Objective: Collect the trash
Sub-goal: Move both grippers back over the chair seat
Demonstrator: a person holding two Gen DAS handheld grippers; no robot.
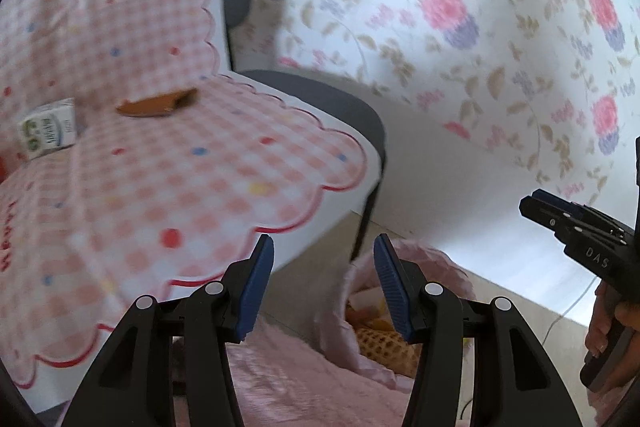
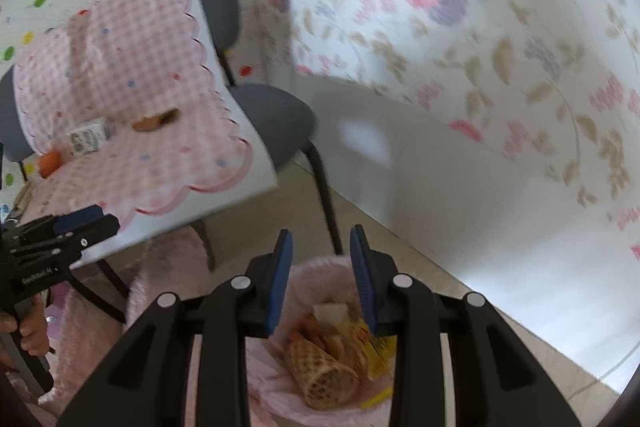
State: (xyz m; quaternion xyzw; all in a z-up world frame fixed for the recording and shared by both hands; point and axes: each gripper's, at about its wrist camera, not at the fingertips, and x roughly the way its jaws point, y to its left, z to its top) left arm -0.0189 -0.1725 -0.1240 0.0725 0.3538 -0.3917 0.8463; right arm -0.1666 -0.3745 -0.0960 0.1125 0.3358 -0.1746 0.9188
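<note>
Trash (image 2: pixel 332 359) lies in the bin beneath both grippers' empty jaws, left (image 1: pixel 324 291) wider than right (image 2: pixel 322 279).

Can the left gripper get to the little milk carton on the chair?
Probably yes. The left gripper is open and empty, and the milk carton lies uncovered on the checked cloth, with nothing between them. It would need to move closer.
</note>
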